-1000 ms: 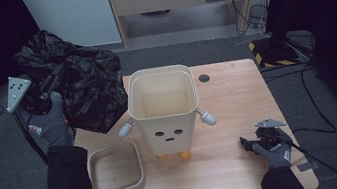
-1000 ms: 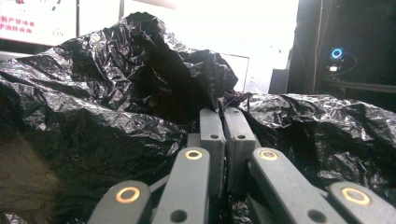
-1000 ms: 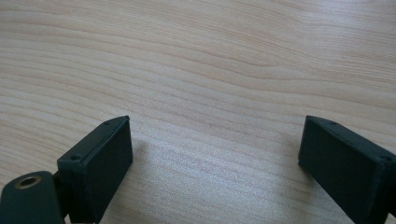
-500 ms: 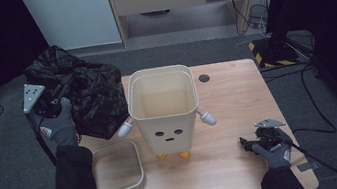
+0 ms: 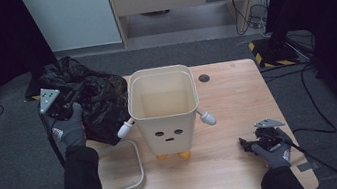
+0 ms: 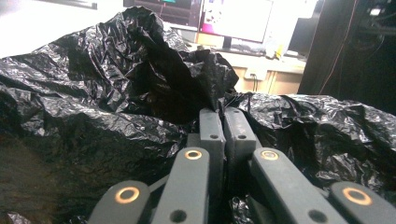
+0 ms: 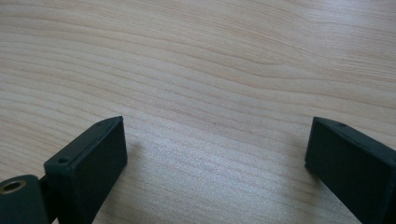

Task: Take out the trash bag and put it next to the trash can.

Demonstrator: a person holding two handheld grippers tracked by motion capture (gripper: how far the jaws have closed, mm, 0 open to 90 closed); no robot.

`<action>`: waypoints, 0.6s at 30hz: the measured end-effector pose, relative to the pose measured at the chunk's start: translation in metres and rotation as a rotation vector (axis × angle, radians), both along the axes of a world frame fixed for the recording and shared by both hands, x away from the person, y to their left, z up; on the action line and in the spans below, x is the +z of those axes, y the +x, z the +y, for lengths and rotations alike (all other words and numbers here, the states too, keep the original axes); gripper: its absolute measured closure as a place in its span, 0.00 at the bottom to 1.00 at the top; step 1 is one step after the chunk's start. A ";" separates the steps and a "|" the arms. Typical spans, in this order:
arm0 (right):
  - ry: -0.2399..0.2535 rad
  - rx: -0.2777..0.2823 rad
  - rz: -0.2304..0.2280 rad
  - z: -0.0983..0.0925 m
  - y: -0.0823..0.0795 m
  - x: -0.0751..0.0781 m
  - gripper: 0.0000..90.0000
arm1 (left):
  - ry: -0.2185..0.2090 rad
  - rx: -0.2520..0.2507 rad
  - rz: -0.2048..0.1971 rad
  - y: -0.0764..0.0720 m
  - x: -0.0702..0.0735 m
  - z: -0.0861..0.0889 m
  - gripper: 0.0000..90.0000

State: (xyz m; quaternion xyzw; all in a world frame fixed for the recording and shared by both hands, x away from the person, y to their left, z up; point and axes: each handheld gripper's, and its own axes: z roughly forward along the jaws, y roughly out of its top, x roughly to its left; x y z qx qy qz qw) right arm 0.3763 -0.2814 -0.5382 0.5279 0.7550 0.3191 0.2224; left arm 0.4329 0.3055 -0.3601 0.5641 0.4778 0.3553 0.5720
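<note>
Wooden counter (image 5: 237, 94): left claw (image 6: 223, 122), pressed together, pinches black bag (image 5: 91, 98); right claw (image 5: 248, 145) rests spread. Next: likely carry bag rightward to bin (image 5: 164, 110).

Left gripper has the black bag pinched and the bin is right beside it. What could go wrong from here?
1. The left gripper is shut on only a thin fold of the black bag; it may slip or tear.
2. The bag touches the bin, which stands on small feet; dragging could tip it.
3. The bin's loose rim frame overhangs the table edge under the left forearm and could be knocked off.
</note>
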 end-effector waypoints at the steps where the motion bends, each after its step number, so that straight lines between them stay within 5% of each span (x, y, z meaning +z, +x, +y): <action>1: 0.002 -0.003 0.000 0.000 0.000 0.000 0.06 | 0.002 -0.001 0.006 0.001 -0.002 0.000 0.97; 18: 0.003 0.000 0.006 0.001 0.000 0.000 0.05 | 0.040 -0.021 0.031 0.021 -0.020 -0.011 0.97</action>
